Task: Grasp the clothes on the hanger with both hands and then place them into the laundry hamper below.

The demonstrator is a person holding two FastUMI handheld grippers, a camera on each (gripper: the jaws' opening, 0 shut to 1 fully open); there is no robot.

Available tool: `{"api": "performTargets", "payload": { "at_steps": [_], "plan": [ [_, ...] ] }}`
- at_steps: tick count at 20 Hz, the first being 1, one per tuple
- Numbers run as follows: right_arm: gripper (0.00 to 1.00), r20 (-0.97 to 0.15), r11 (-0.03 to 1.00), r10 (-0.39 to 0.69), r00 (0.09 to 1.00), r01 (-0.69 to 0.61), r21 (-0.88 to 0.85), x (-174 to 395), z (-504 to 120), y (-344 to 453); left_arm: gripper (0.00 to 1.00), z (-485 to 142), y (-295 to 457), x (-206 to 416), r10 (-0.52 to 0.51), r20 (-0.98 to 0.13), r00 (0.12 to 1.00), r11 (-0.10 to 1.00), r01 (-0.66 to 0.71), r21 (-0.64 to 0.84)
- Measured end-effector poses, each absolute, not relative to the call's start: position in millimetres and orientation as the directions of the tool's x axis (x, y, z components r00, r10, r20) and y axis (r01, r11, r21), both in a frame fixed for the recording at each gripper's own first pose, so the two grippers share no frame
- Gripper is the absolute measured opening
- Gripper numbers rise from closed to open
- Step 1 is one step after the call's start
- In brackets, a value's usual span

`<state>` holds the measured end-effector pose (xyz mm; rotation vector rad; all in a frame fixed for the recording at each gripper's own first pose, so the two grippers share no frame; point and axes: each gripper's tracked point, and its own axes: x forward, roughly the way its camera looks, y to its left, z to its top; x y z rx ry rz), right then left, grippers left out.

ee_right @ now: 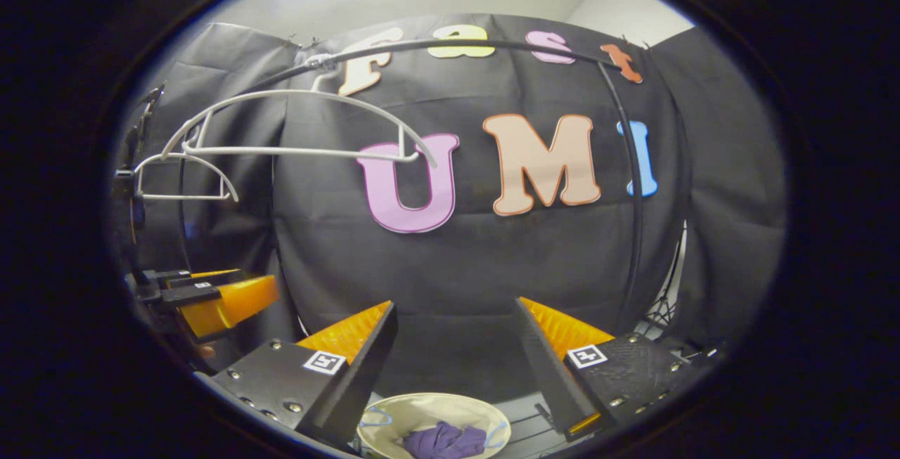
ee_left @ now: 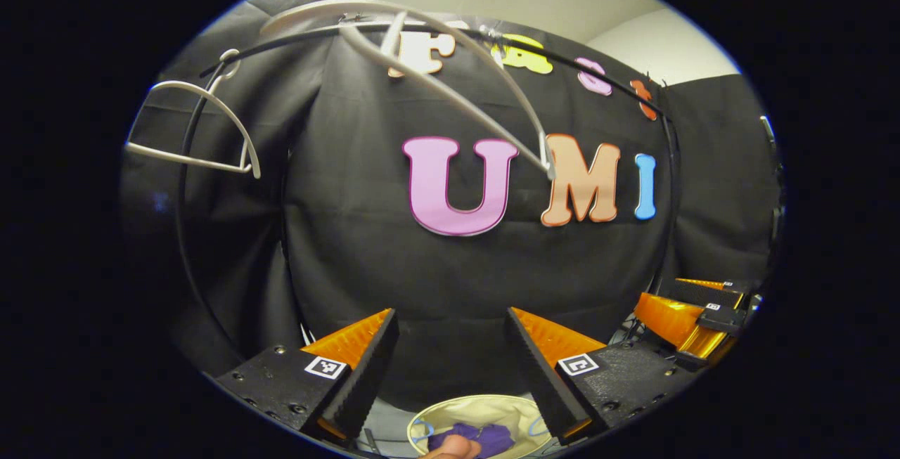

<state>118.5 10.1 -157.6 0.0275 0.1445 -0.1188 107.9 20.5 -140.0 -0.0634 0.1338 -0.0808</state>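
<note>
Clothes [ee_right: 444,439] lie bunched in the laundry hamper [ee_right: 394,413] below; both hangers [ee_right: 295,125] hang bare on the rail. Left hand-held gripper [ee_left: 450,346] and right hand-held gripper [ee_right: 453,346] are spread, pinching nothing. Task looks done.

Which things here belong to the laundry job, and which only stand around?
Job:
- purple clothes, in the hamper
- laundry hamper
- near hanger, bare
- left gripper, right gripper, jaws open

Around:
- far hanger, bare
- black rail
</note>
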Motion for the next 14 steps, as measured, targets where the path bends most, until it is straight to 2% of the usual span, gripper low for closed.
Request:
{"api": "performTargets", "payload": {
  "at_steps": [7, 8, 9, 12, 13, 14],
  "plan": [
    [1.0, -0.052, 0.997, -0.07, 0.996, 0.071, 0.028, 80.6, -103.6, 49.0, 0.92, -85.4, 29.7, 68.4, -0.084, -0.072, 0.994, 0.993, 0.077, -0.094],
    [1.0, -0.048, 0.997, -0.063, 0.997, 0.065, 0.031, 76.4, -99.9, 53.2, 0.95, -78.8, 32.7, 64.1, -0.078, -0.068, 0.995, 0.993, 0.072, -0.092],
    [1.0, -0.042, 0.998, -0.059, 0.997, 0.06, 0.032, 71.8, -95.2, 57.7, 0.92, -71.1, 35.6, 58.8, -0.074, -0.057, 0.996, 0.994, 0.069, -0.089],
    [0.93, -0.029, 0.999, -0.037, 0.999, 0.038, 0.029, 53.5, -83.7, 70.9, 0.92, -53.0, 40.0, 43.9, -0.07, -0.021, 0.997, 0.993, 0.068, -0.095],
    [1.0, -0.02, 0.999, -0.022, 1.0, 0.022, 0.033, 46.9, -80.8, 77.1, 0.92, -53.0, 39.6, 37.6, -0.075, -0.028, 0.997, 0.994, 0.072, -0.088],
    [1.0, -0.016, 0.999, -0.009, 1.0, 0.01, 0.037, 39.6, -80.5, 82.7, 0.99, -54.4, 40.0, 30.1, -0.077, -0.029, 0.997, 0.994, 0.074, -0.077]
  ]
}}
